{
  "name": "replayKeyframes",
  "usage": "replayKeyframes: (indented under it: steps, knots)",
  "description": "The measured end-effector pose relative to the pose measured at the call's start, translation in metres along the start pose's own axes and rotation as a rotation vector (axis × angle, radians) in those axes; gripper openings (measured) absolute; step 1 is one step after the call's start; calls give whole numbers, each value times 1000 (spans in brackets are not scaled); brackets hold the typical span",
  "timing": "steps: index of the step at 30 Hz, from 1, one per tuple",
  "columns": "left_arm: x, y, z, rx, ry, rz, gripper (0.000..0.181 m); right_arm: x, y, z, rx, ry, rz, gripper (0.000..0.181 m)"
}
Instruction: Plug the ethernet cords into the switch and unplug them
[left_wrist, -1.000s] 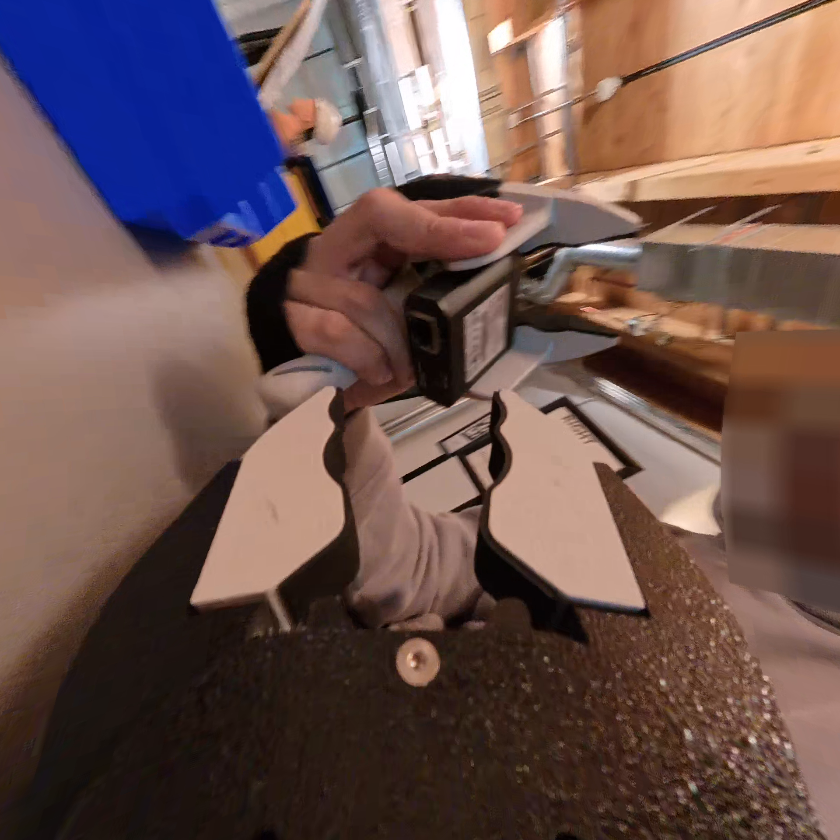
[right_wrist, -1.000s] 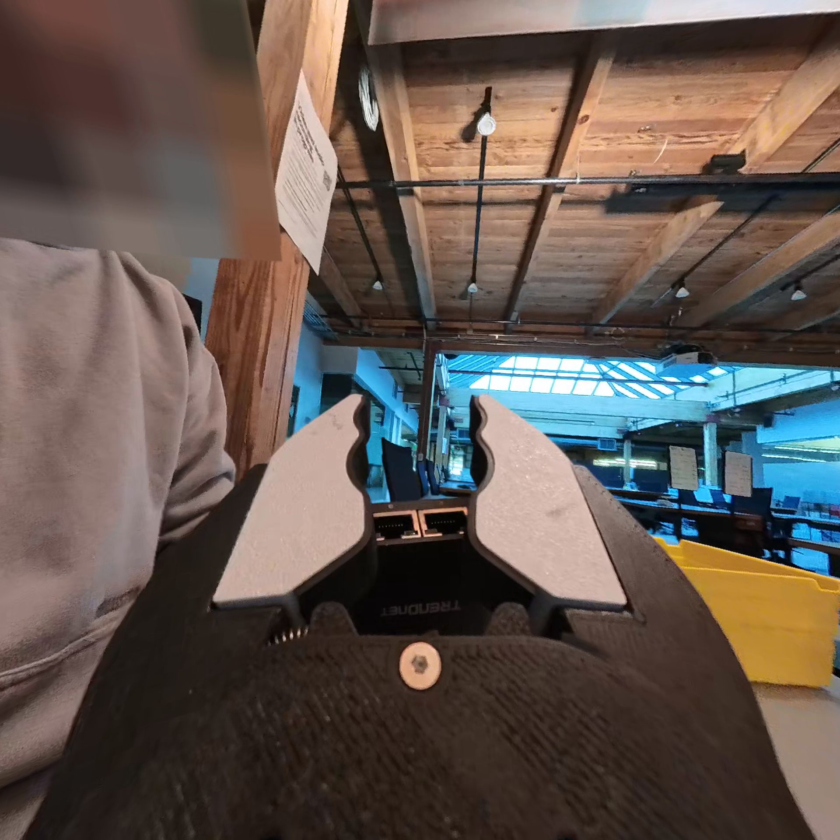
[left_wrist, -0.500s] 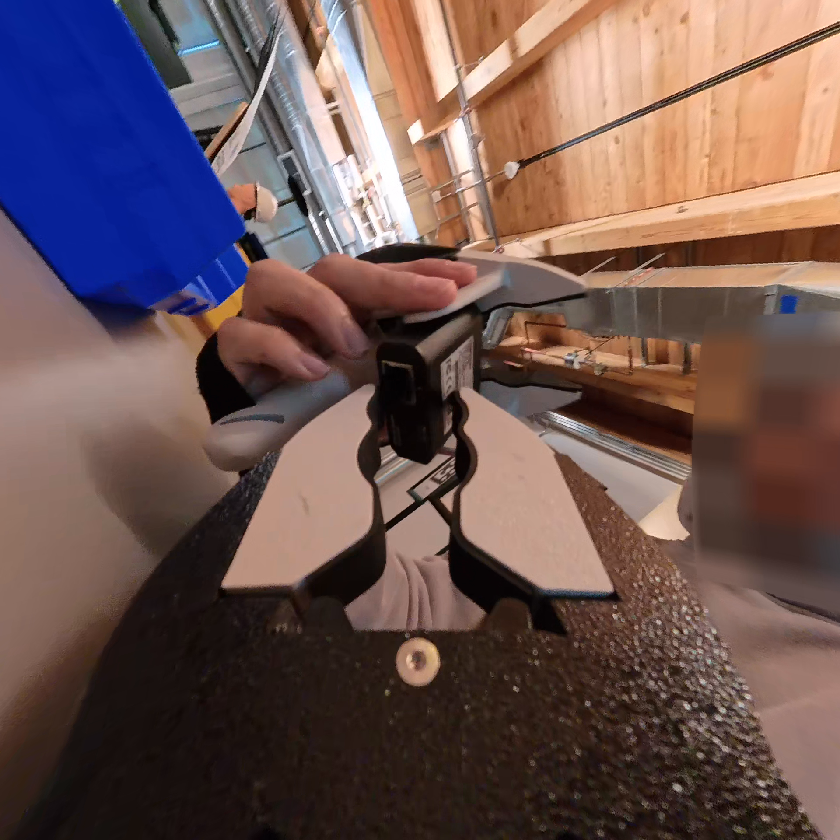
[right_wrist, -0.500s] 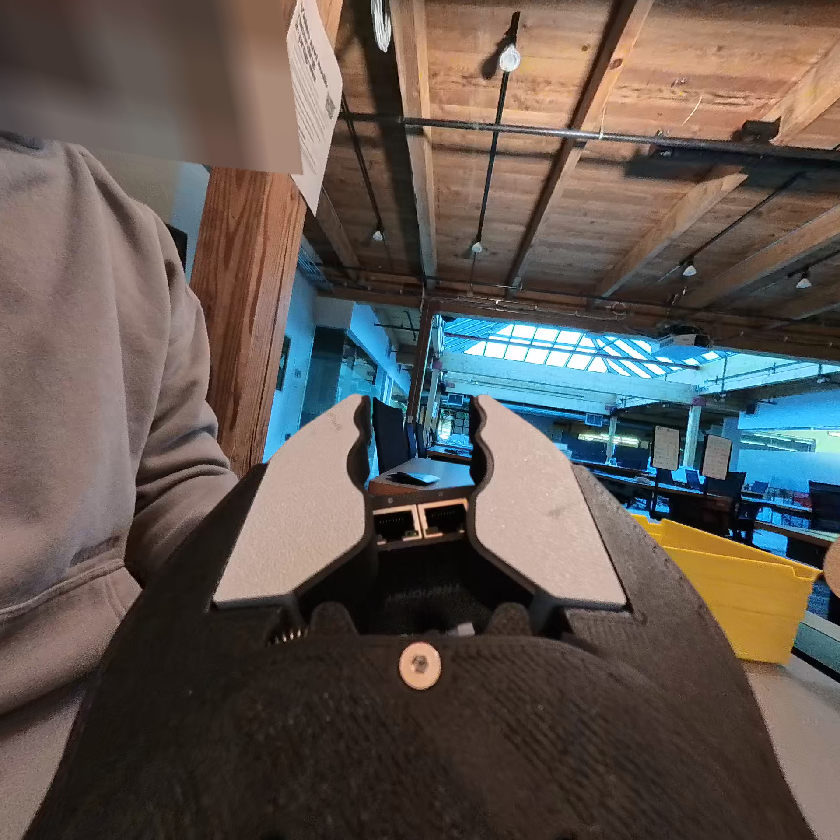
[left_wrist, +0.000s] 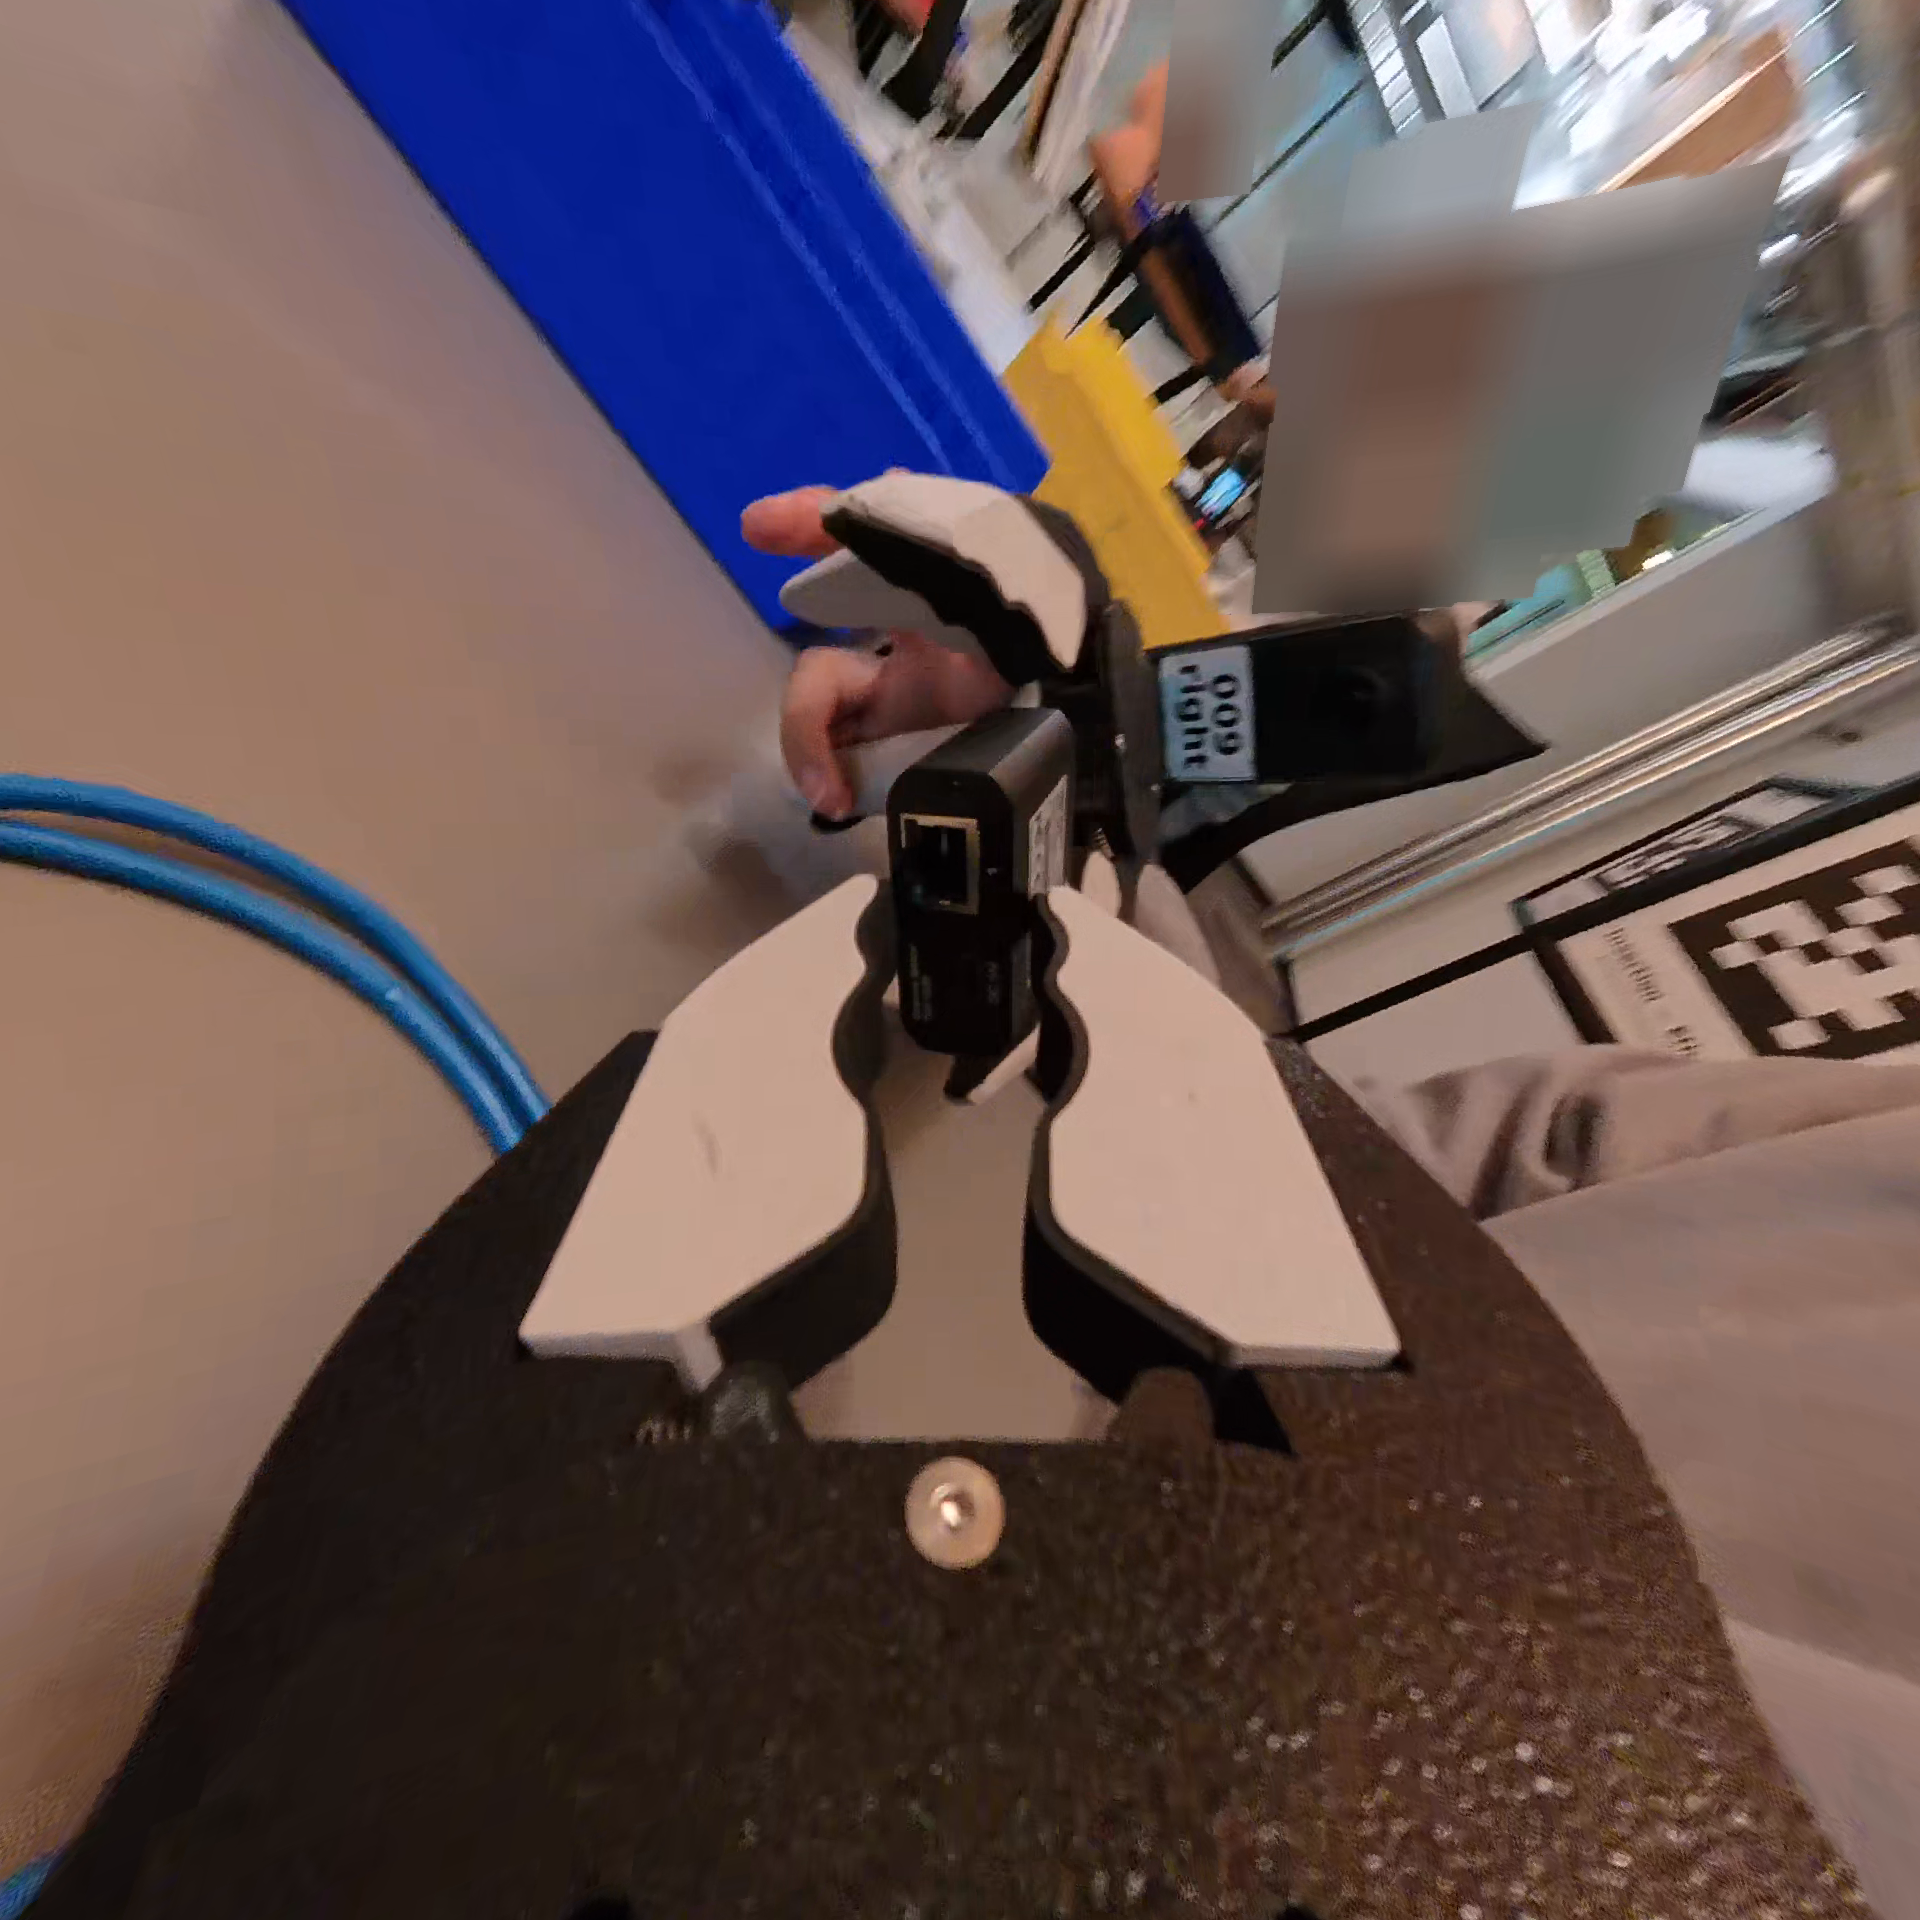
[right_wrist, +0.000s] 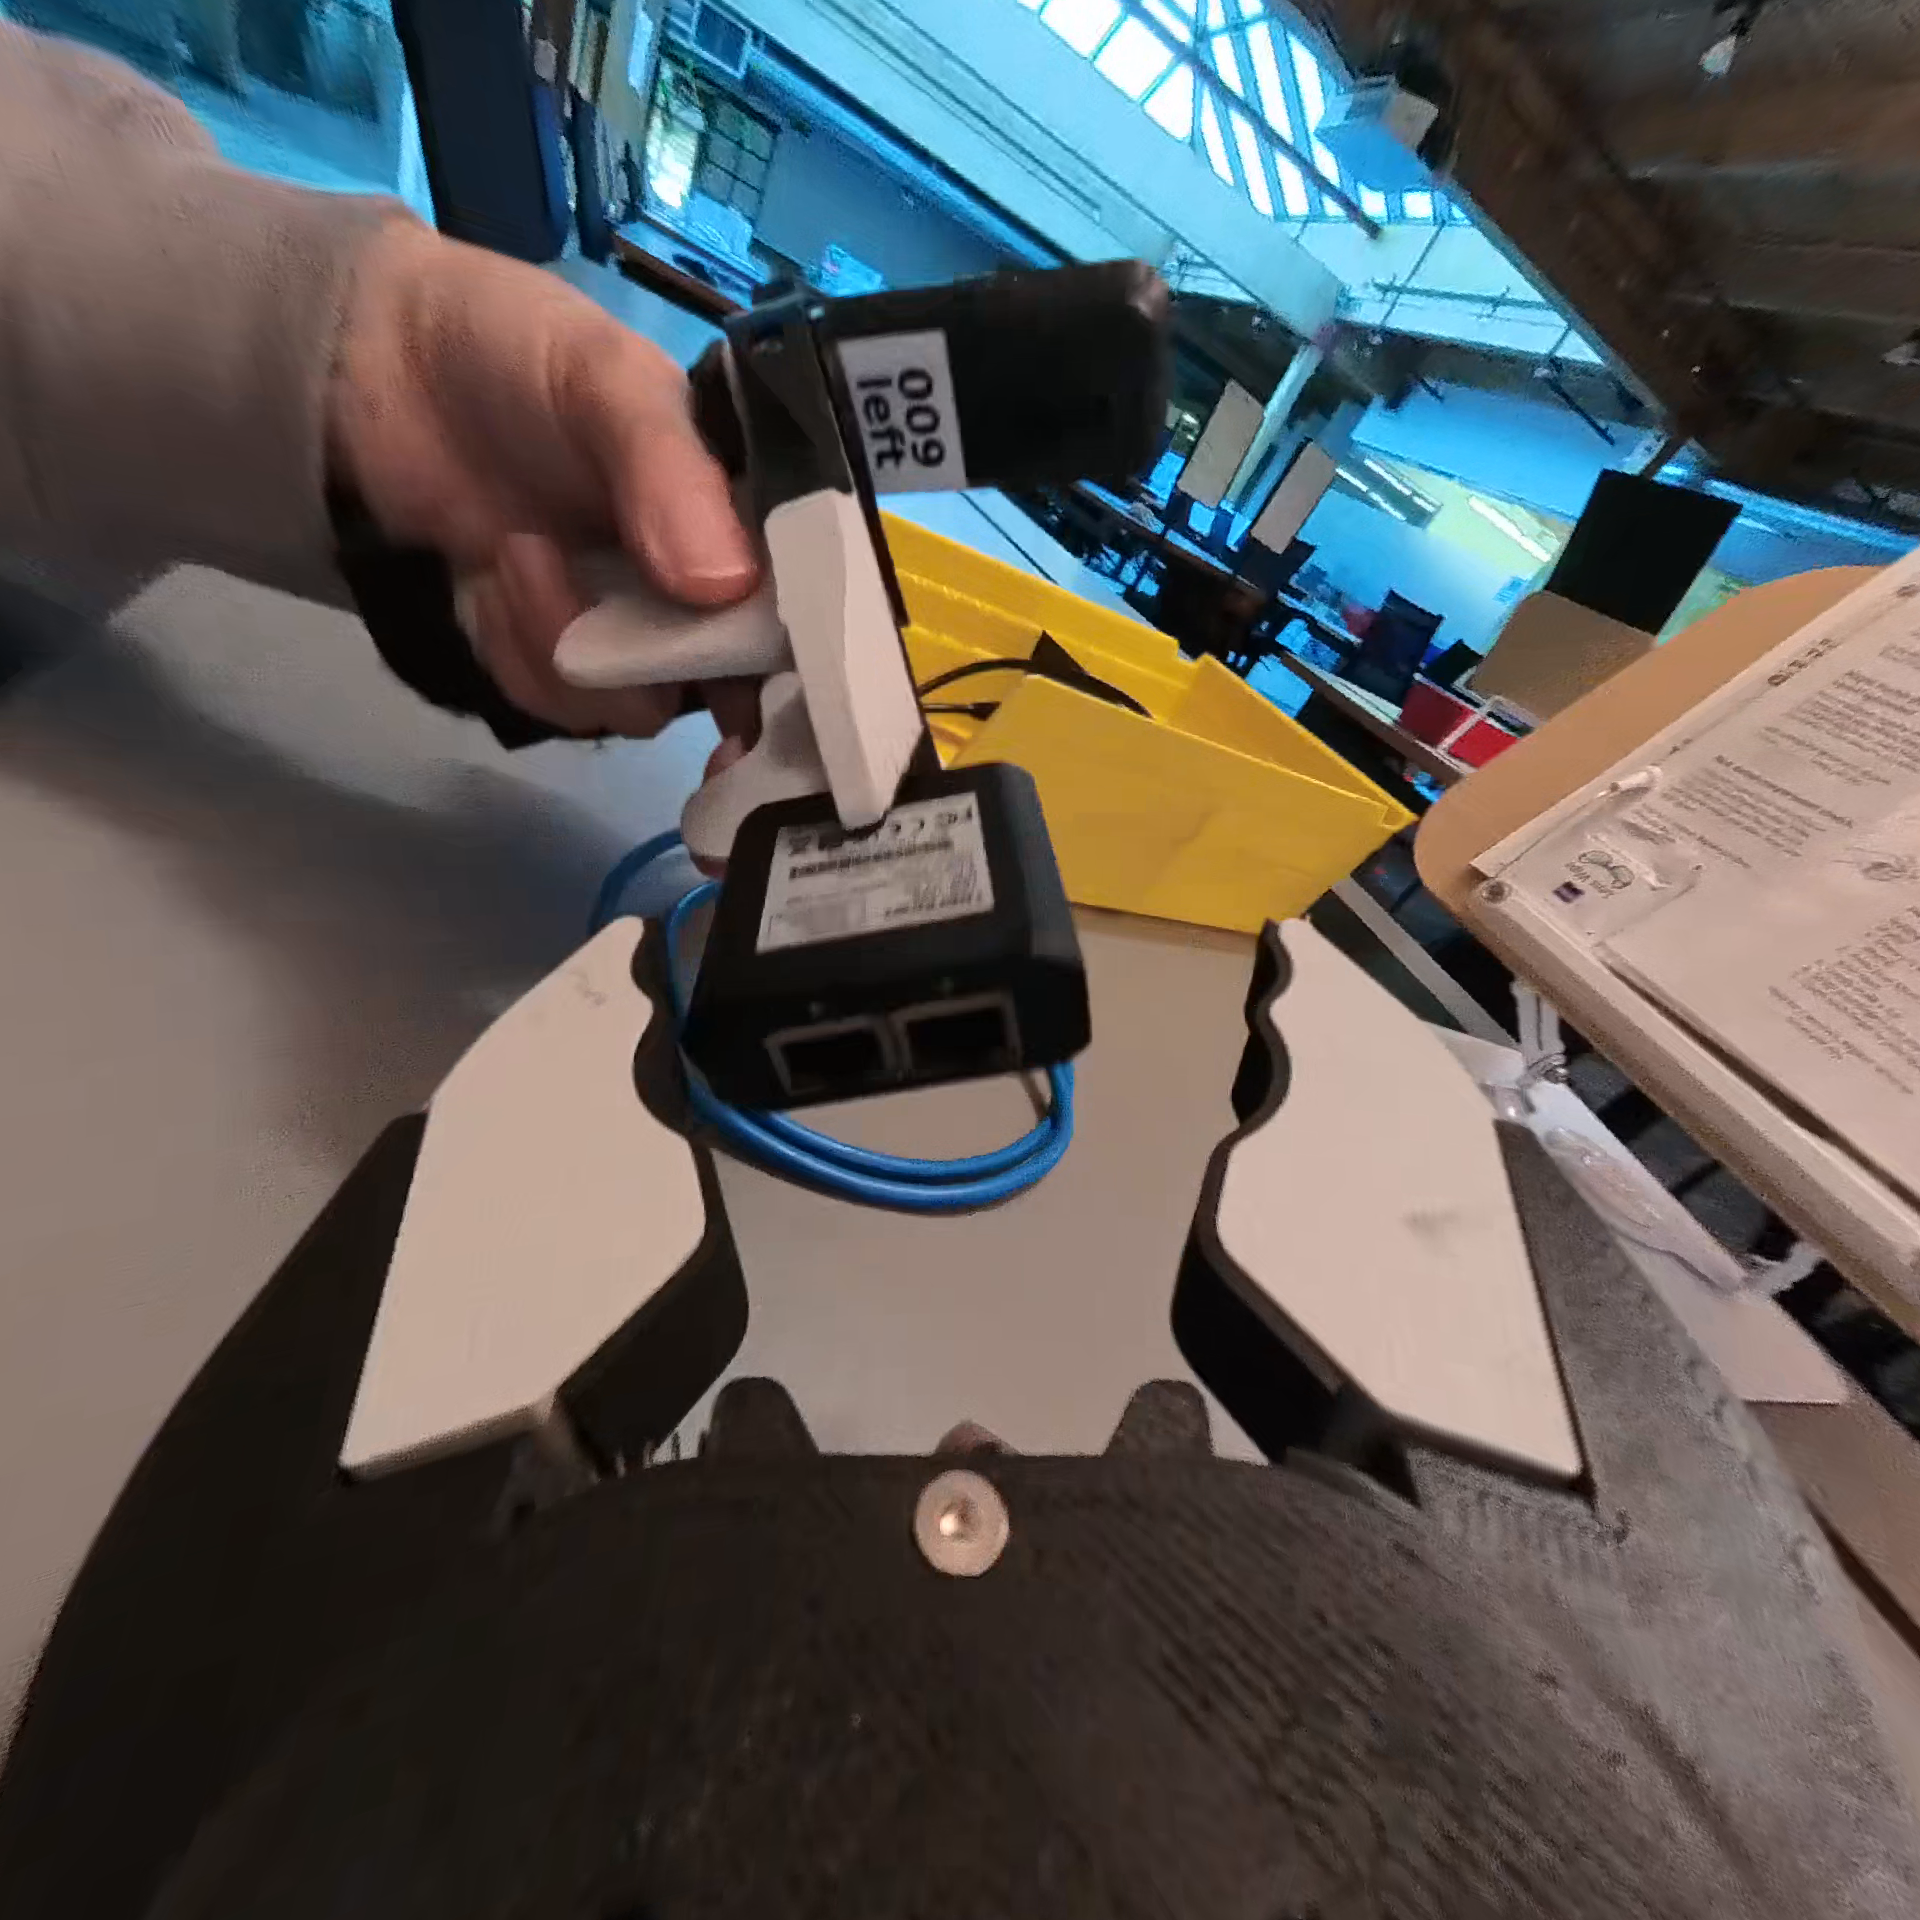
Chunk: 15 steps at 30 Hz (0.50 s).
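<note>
The black switch is clamped end-on between the fingers of my left gripper, with one port facing the camera. In the right wrist view the switch hangs from one of the left gripper's fingers, with two empty ports facing me. My right gripper is open wide, its fingers on either side of the switch and not touching it. A blue ethernet cord lies looped on the table under the switch. It also shows at the left in the left wrist view.
A blue bin and a yellow bin stand beyond the switch. The yellow bin also shows in the right wrist view. A board with paper sheets overhangs at the right. A black-and-white marker sheet lies on the table. The grippers are tip to tip, or close to it.
My right gripper has opened and let go of the switch. My left gripper has closed on it. Both views have swung down from the ceiling to the table.
</note>
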<state>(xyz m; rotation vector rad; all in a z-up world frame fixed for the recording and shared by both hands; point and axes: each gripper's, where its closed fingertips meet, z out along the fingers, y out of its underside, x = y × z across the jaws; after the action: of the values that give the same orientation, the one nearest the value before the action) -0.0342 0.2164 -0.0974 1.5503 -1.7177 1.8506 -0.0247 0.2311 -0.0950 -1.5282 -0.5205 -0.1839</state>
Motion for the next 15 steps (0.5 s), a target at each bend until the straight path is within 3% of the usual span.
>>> replayKeyframes:
  steps: [3,6,15]
  knots:
    - [-4,4,4,-70,-79,11,23,-3,6,5,-52,17,-91,103]
    - [-2,1,11,-62,-66,-15,24,-8,13,8,-95,12,-125,100]
    - [-1,2,12,-73,-37,-73,23,-9,8,11,-67,5,-18,97]
